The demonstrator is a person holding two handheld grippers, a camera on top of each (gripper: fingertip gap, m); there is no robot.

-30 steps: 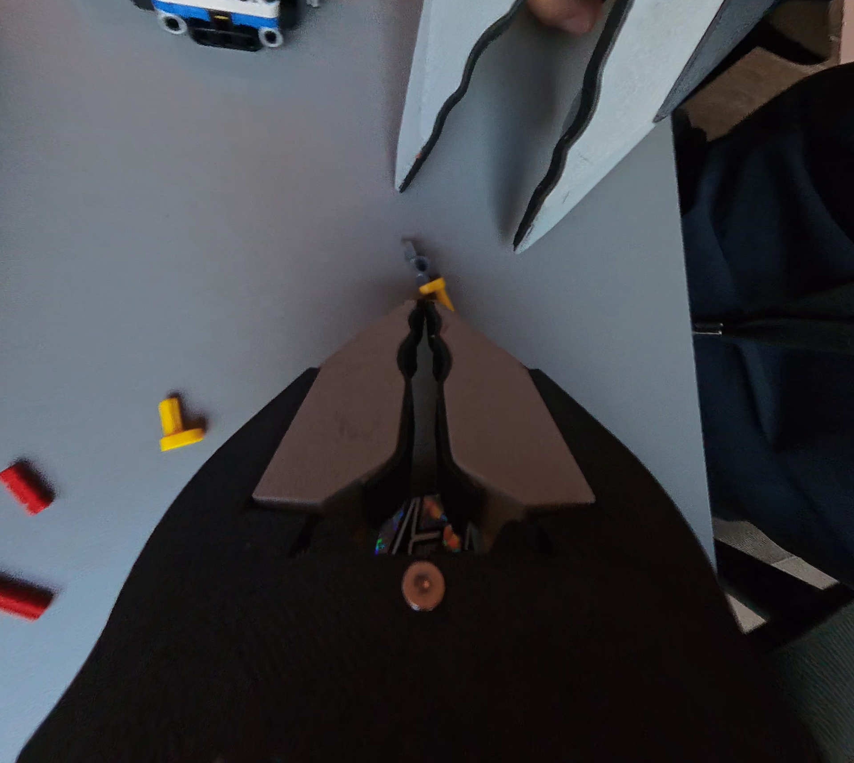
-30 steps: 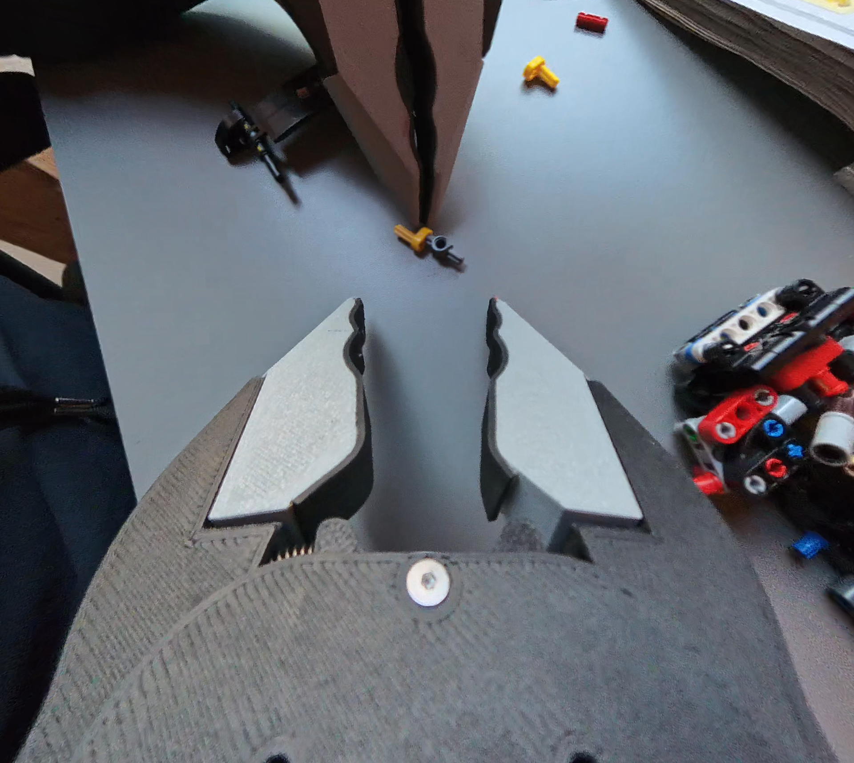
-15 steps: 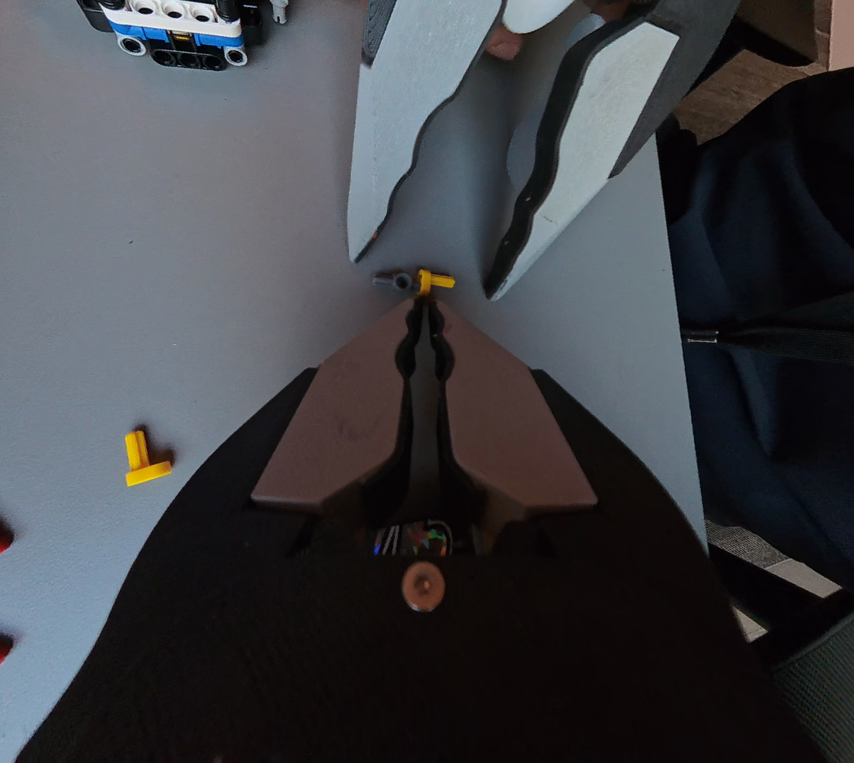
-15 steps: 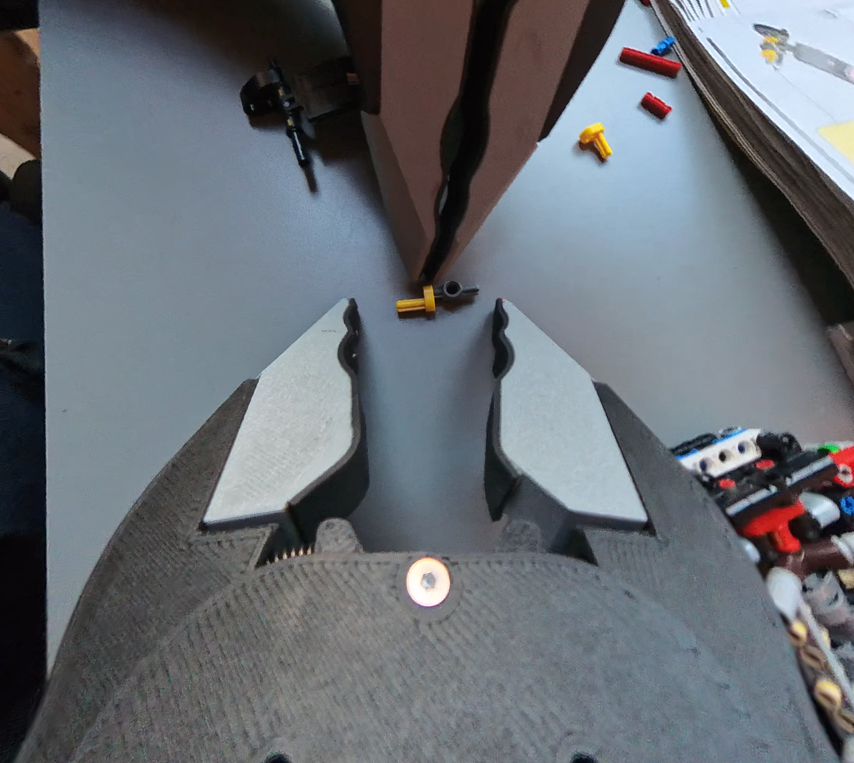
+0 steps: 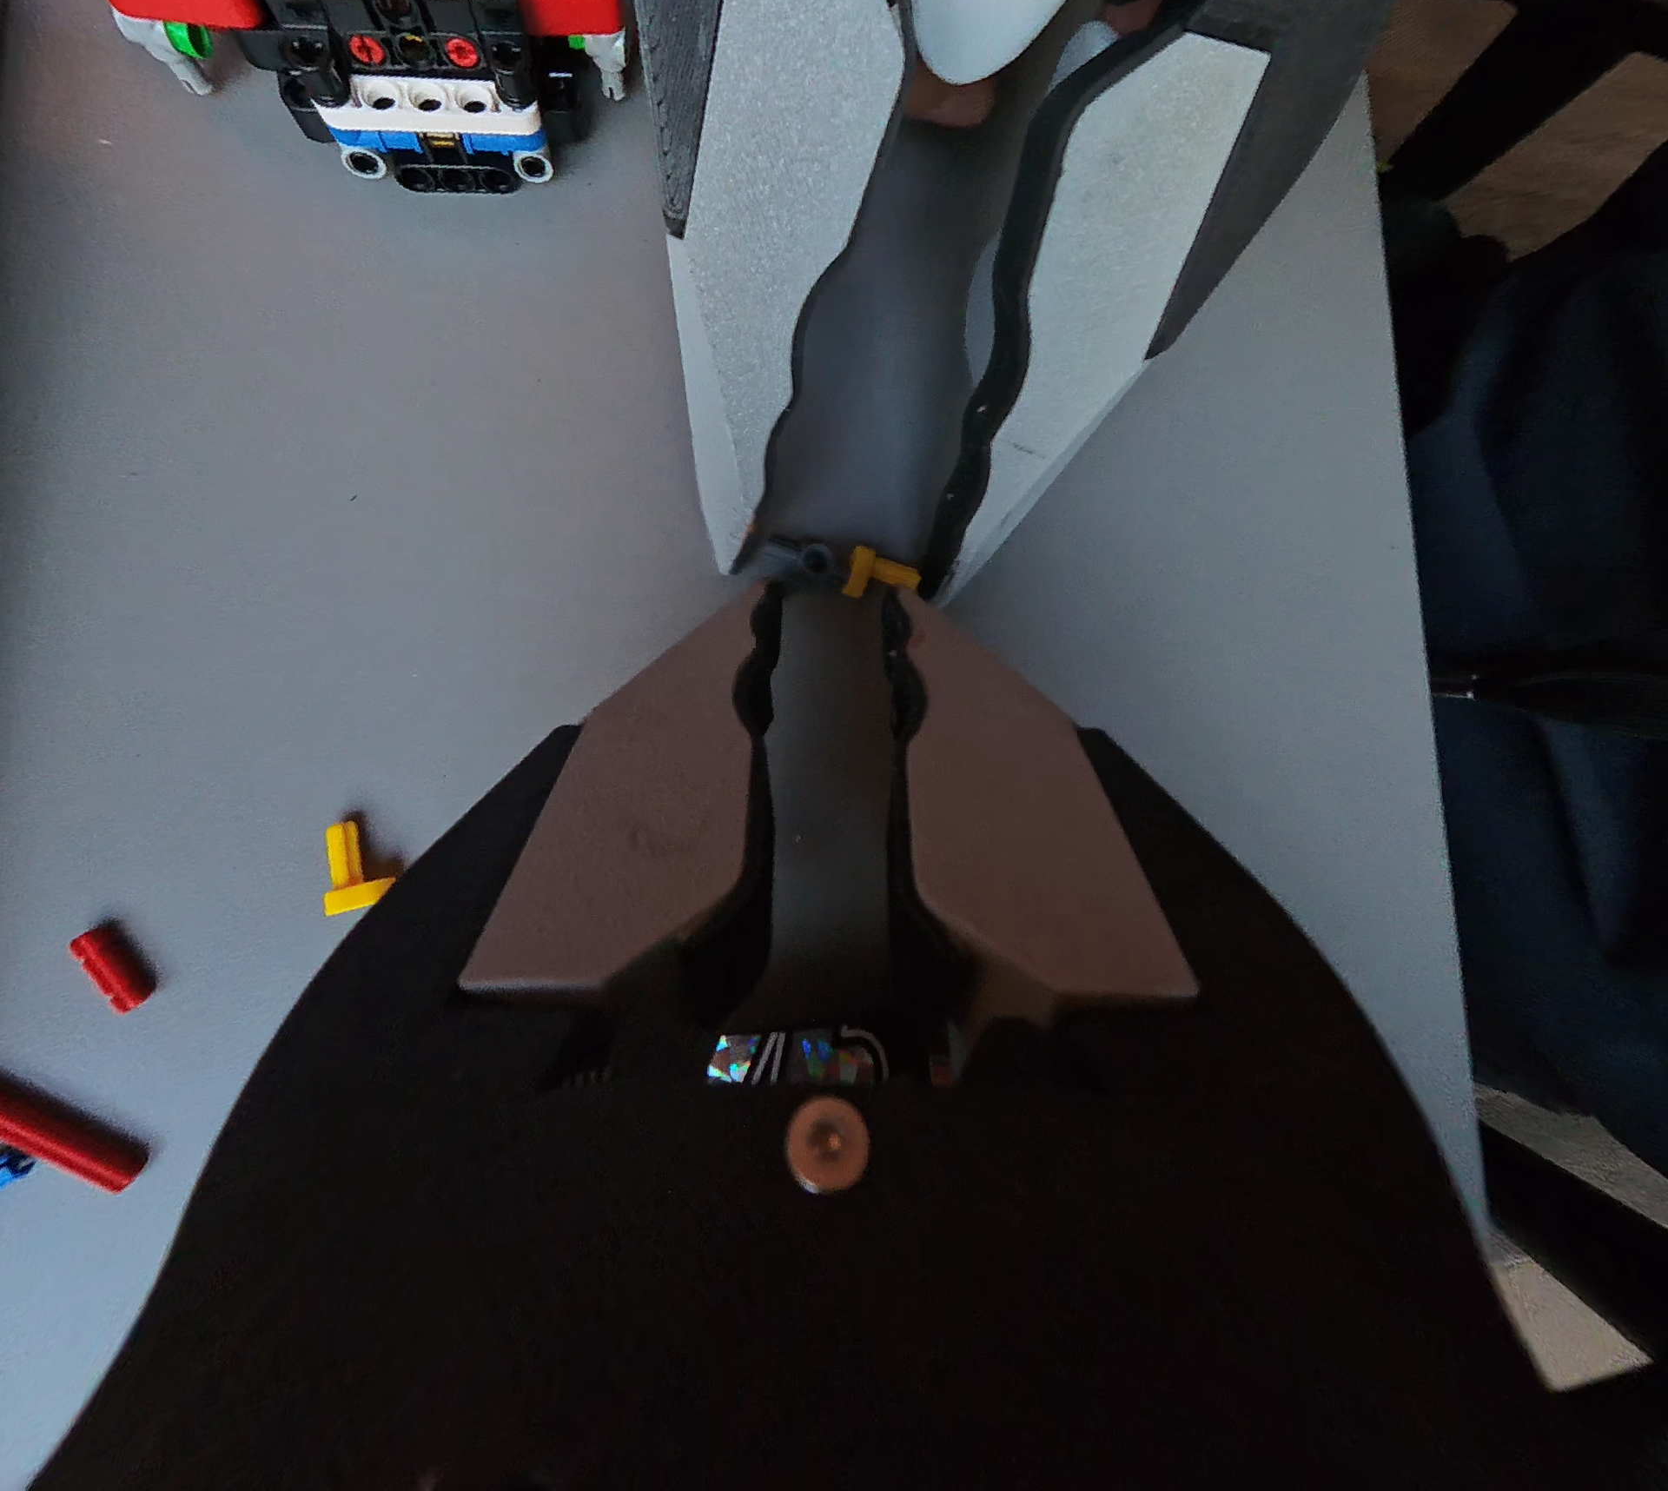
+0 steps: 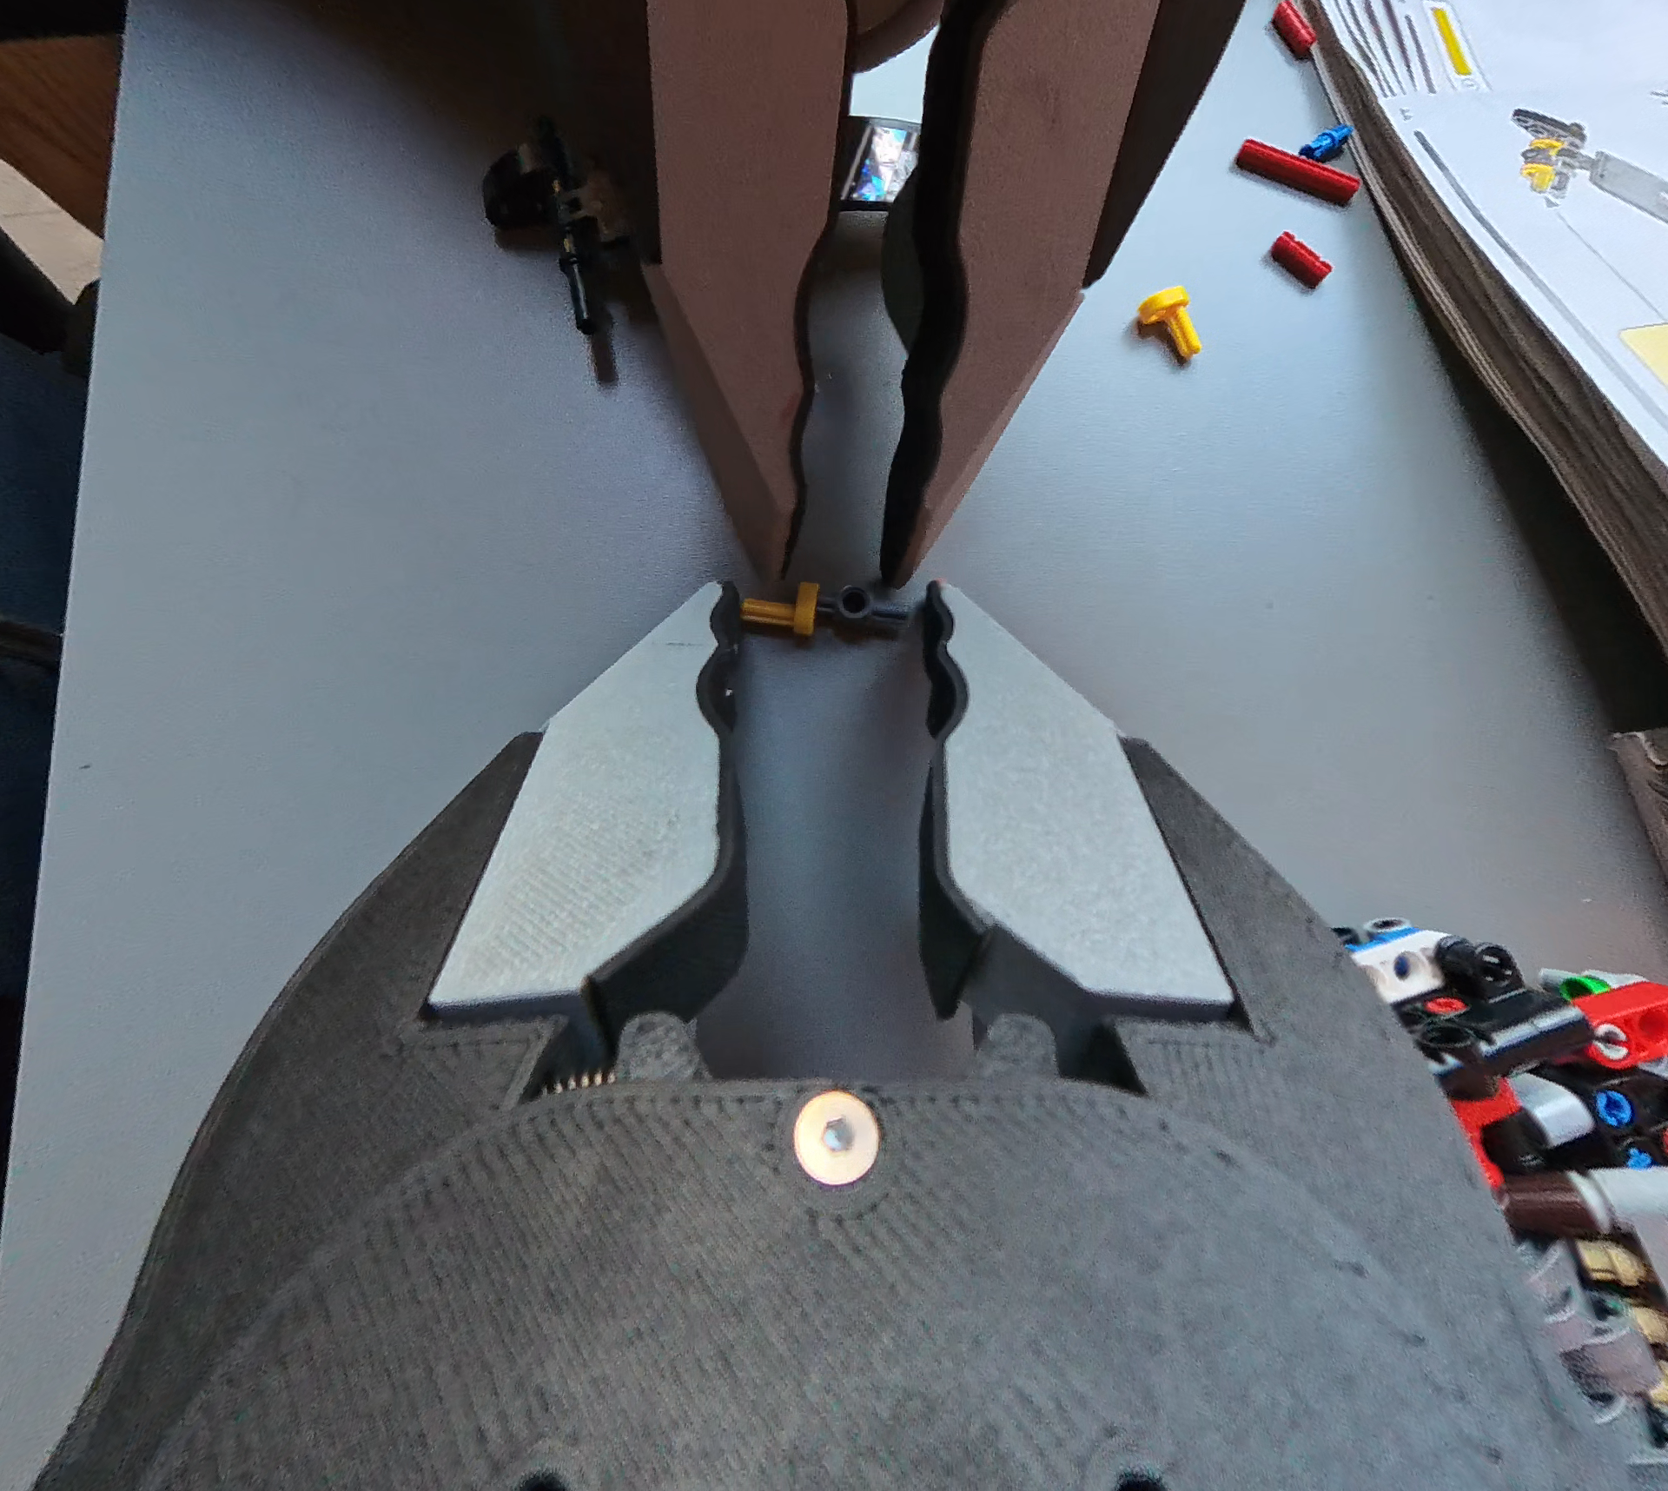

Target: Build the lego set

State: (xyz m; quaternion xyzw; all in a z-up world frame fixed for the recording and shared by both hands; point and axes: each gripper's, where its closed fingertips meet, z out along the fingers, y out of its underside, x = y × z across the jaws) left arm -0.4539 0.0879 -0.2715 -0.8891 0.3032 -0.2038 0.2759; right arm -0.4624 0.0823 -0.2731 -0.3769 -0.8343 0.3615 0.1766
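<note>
A small piece made of a yellow peg joined to a dark grey pin (image 6: 817,610) lies crosswise between the grey fingers of my right gripper (image 6: 828,604). The yellow end meets one pad and the grey end meets the other, so the right gripper is shut on it lengthwise, low over the grey table (image 6: 361,545). My left gripper (image 5: 830,610), with brown fingers, is open. Its tips stand just beside the piece (image 5: 844,567) without pressing it. The two grippers face each other tip to tip. The right gripper also shows in the left wrist view (image 5: 838,545), and the left in the right wrist view (image 6: 835,579).
A black, red, white and blue brick model (image 5: 379,30) stands to one side (image 6: 1534,1087). A loose yellow peg (image 5: 347,874), red pieces (image 5: 113,965) and a black part (image 6: 560,211) lie about. An instruction booklet (image 6: 1534,139) lies nearby. The table edge (image 5: 1390,545) is close.
My left gripper, shut on the piece before, has opened. My right gripper moved in and closed on the piece's two ends.
</note>
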